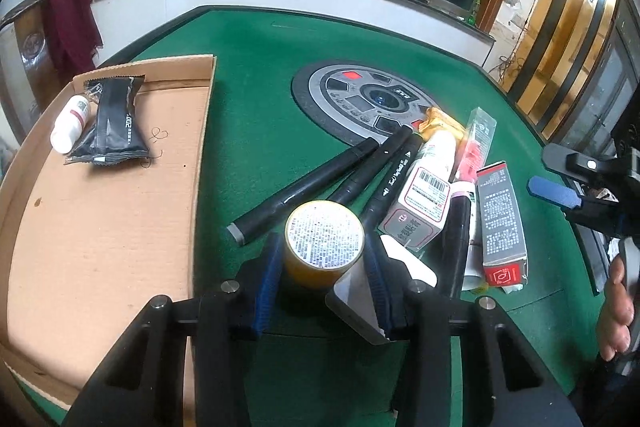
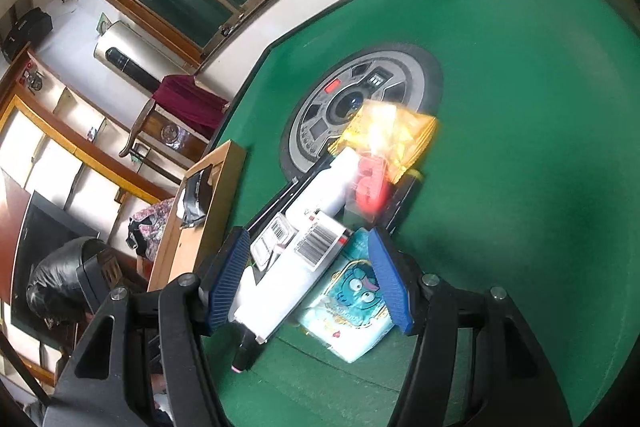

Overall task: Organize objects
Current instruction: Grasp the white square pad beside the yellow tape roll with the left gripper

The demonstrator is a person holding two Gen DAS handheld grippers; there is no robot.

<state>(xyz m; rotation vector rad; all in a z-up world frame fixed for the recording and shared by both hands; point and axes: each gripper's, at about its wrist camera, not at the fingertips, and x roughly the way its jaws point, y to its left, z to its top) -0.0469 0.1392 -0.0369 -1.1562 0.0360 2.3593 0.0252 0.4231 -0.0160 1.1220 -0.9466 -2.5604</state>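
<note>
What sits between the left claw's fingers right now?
An amber bottle with a printed white cap stands between the left claw pads; the left wrist view shows it, above green felt.

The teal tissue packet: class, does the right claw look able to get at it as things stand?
Probably yes. The right claw is open, and the teal tissue packet lies just under its right finger. But a white barcoded box sits between the fingers, partly over the packet, and might be caught too.
</note>
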